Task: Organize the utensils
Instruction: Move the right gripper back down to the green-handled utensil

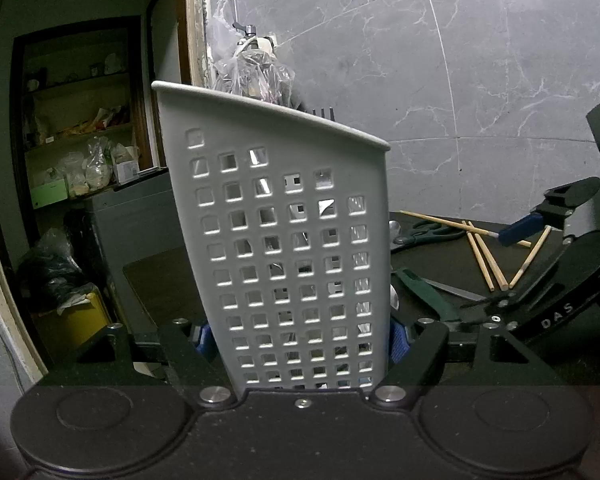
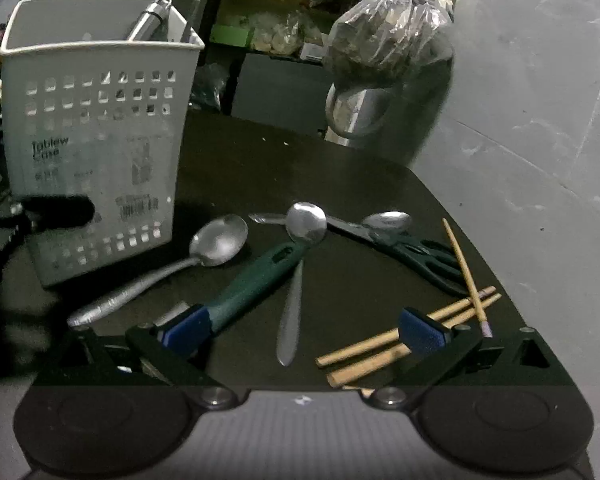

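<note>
On the dark table (image 2: 228,152), left gripper (image 1: 300,338) clenches the upright caddy (image 1: 284,240) — right gripper (image 2: 304,330) released — knife (image 2: 256,280) handle pointing away.

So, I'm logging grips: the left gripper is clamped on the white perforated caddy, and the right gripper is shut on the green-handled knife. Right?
Not quite. The left gripper is clamped on the white perforated caddy, but the right gripper is open. The right wrist view shows its blue pads wide apart, with the green-handled knife lying on the dark table beside the left pad, not gripped.
</note>
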Demonstrator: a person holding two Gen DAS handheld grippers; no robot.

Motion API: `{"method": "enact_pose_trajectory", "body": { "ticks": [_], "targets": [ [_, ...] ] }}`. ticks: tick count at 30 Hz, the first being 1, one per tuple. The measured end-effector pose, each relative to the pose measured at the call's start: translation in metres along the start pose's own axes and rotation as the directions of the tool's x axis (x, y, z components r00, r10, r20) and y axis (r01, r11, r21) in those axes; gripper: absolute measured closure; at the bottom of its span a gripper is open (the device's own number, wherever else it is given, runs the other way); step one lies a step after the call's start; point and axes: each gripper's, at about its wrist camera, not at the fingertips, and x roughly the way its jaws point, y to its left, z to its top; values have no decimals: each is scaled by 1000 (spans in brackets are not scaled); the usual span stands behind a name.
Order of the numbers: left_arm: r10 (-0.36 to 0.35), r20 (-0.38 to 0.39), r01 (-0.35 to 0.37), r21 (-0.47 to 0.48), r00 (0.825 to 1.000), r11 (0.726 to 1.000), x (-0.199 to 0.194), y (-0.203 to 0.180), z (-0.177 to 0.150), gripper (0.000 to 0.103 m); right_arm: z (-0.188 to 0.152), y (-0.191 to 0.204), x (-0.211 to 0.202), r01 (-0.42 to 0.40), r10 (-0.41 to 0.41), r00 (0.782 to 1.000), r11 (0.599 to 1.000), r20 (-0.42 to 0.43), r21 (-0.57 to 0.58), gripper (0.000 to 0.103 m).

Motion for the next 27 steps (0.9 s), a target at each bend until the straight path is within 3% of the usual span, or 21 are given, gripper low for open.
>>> {"method": "enact_pose_trajectory", "body": {
  "ticks": [8, 18, 22, 27],
  "targets": [
    [2, -2, -2, 5, 1000, 1000, 1, -2, 0, 25, 1, 2, -8, -27, 27, 999, 1000, 35, 10, 0],
    [3, -4, -3, 9, 1000, 1000, 1, -3, 1, 25, 10, 15, 8, -34, 35, 999, 999, 14, -25, 1],
    [3, -4, -3, 9, 1000, 1000, 1, -3, 1, 25, 11, 12, 9, -74, 75, 997, 997, 8, -10, 13],
    [3, -4, -2, 9, 1000, 1000, 1, -4, 1, 25, 10, 14, 4, -124, 124, 992, 992, 11, -32, 37]
  ]
}}
